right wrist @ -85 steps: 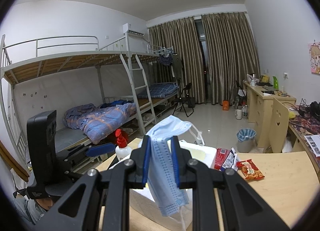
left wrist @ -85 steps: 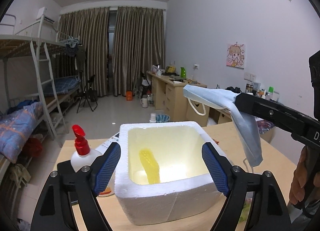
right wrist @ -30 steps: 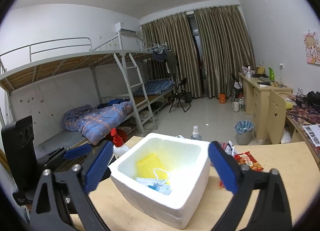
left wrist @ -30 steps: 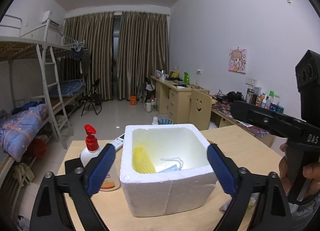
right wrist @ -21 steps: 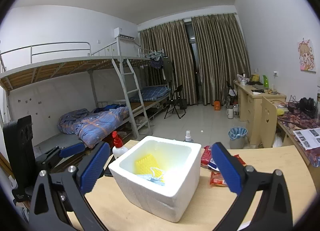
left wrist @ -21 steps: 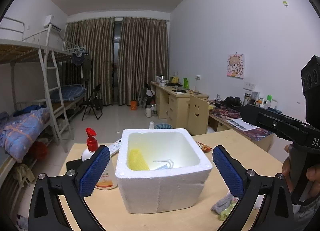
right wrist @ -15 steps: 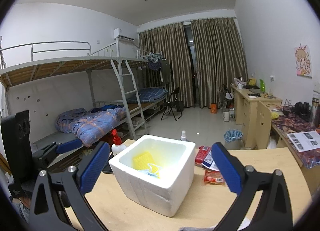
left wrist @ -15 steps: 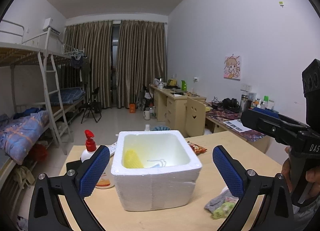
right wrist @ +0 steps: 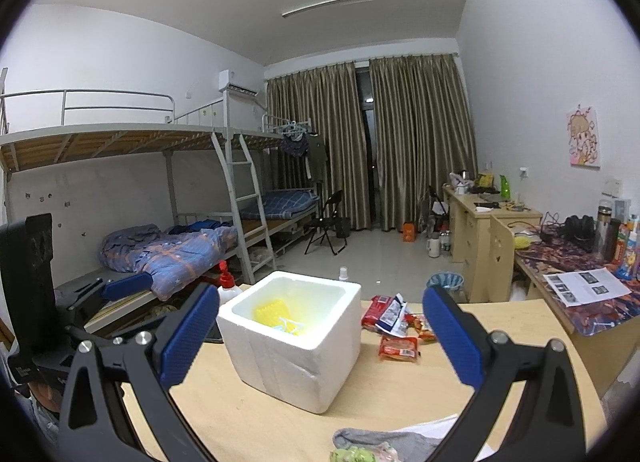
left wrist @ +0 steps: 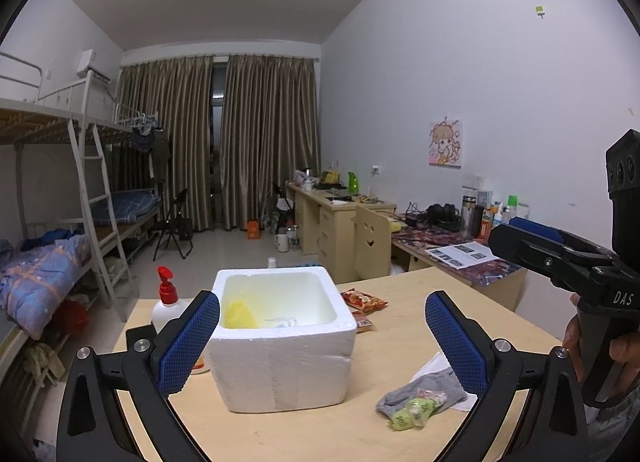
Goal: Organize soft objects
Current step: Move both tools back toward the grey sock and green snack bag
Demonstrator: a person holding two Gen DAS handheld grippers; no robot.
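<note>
Dorm room ahead of me: bunk beds left, curtains at the back, desks along the right wall. My table carries the foam box, and inside it I see a yellow sponge with the mask lying beside it. Both claws are spread wide and hold nothing: left gripper frames the box, right gripper hangs above the table. Just right of the box, a grey sock lies flat with a green wad on it. Snack packs sit behind, pump bottle at the left.
</note>
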